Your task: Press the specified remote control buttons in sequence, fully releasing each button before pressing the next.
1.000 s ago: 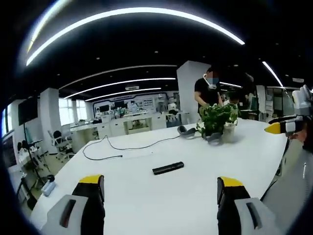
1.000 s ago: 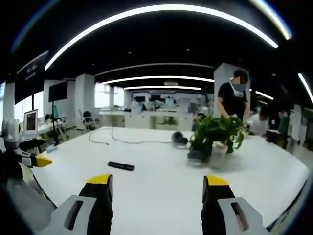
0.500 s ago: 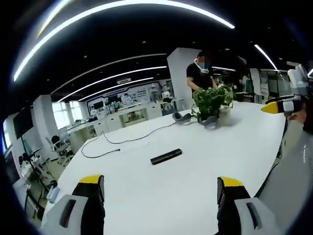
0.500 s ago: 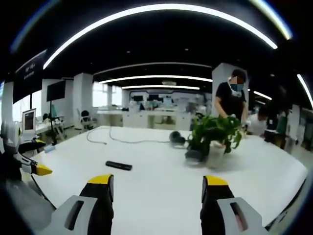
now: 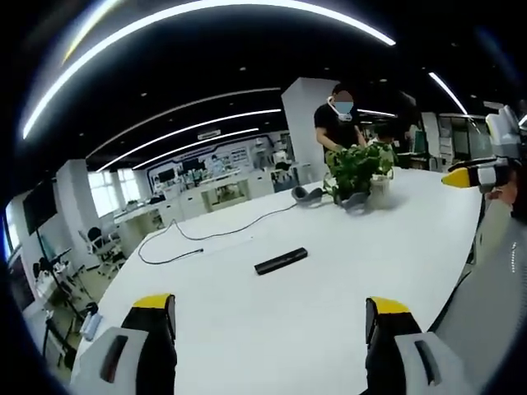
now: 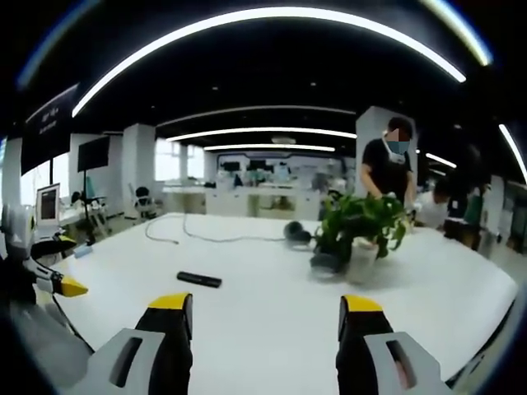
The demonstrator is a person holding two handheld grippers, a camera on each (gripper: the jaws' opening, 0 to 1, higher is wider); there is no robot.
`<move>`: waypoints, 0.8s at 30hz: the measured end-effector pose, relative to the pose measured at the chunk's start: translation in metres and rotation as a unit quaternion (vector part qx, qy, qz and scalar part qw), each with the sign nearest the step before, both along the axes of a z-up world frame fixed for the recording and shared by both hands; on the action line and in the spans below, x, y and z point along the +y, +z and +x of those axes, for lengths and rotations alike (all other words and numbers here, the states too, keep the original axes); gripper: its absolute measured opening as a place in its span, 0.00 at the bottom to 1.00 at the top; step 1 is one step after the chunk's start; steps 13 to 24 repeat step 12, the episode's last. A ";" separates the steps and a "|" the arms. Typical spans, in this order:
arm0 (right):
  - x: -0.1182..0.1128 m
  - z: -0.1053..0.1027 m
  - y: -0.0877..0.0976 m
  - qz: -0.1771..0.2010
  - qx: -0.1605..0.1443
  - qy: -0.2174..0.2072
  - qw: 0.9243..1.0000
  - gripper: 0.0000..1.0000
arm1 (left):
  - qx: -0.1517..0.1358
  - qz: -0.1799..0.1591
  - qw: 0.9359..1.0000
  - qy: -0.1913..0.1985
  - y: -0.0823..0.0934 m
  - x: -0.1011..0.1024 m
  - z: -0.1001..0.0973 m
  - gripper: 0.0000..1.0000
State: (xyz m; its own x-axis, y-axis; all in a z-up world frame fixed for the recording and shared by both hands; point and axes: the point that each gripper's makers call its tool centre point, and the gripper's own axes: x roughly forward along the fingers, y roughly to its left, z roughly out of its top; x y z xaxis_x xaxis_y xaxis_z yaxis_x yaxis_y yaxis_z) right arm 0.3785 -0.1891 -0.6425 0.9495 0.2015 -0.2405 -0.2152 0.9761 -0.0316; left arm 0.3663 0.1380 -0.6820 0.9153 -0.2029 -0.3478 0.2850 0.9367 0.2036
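Nothing pressed yet, as far as I can judge.

My left gripper (image 5: 268, 317) and right gripper (image 6: 265, 317) both hang wide open and empty above the near edge of the white table (image 5: 395, 239); the remote (image 5: 281, 261) lies untouched mid-table, well apart from both, with a potted plant (image 6: 356, 230) farther off.

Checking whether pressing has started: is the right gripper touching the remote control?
Apart. The right gripper view shows the right gripper open, with bare white table between its fingers and the remote control lying farther off.
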 end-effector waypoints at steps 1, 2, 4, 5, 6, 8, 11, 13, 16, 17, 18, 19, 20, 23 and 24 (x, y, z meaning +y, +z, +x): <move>0.001 0.000 0.000 -0.001 0.000 0.001 1.000 0.71 | -0.001 0.001 1.000 0.000 0.000 0.000 0.000 1.00; 0.001 0.000 0.001 -0.002 -0.001 0.001 1.000 0.70 | -0.003 0.001 1.000 0.000 0.001 0.000 0.000 1.00; 0.001 0.000 0.001 -0.003 -0.002 0.001 1.000 0.70 | -0.005 0.001 1.000 0.000 0.002 0.000 0.000 1.00; 0.001 0.000 0.001 -0.003 -0.002 0.000 1.000 0.70 | -0.004 0.001 1.000 0.000 0.001 0.000 0.000 1.00; 0.001 0.000 0.001 -0.002 -0.002 0.000 1.000 0.70 | -0.005 0.002 1.000 0.000 0.001 0.001 0.000 1.00; 0.001 -0.001 0.002 -0.001 -0.004 0.001 1.000 0.70 | -0.008 0.003 1.000 0.001 0.003 0.001 0.000 1.00; 0.002 -0.001 0.002 -0.005 -0.006 0.002 1.000 0.70 | -0.009 0.001 1.000 -0.001 0.004 0.000 0.000 1.00; 0.003 -0.002 0.002 -0.010 -0.007 0.003 1.000 0.70 | -0.011 0.002 1.000 -0.002 0.004 -0.001 -0.001 1.00; 0.003 -0.002 0.002 -0.010 -0.007 0.003 1.000 0.70 | -0.011 0.002 1.000 -0.002 0.004 -0.001 -0.001 1.00; 0.003 -0.002 0.002 -0.010 -0.007 0.003 1.000 0.70 | -0.011 0.002 1.000 -0.002 0.004 -0.001 -0.001 1.00; 0.003 -0.002 0.002 -0.010 -0.007 0.003 1.000 0.70 | -0.011 0.002 1.000 -0.002 0.004 -0.001 -0.001 1.00; 0.003 -0.002 0.002 -0.010 -0.007 0.003 1.000 0.70 | -0.011 0.002 1.000 -0.002 0.004 -0.001 -0.001 1.00; 0.003 -0.002 0.002 -0.010 -0.007 0.003 1.000 0.70 | -0.011 0.002 1.000 -0.002 0.004 -0.001 -0.001 1.00; 0.003 -0.002 0.002 -0.010 -0.007 0.003 1.000 0.70 | -0.011 0.002 1.000 -0.002 0.004 -0.001 -0.001 1.00; 0.003 -0.002 0.002 -0.010 -0.007 0.003 1.000 0.70 | -0.011 0.002 1.000 -0.002 0.004 -0.001 -0.001 1.00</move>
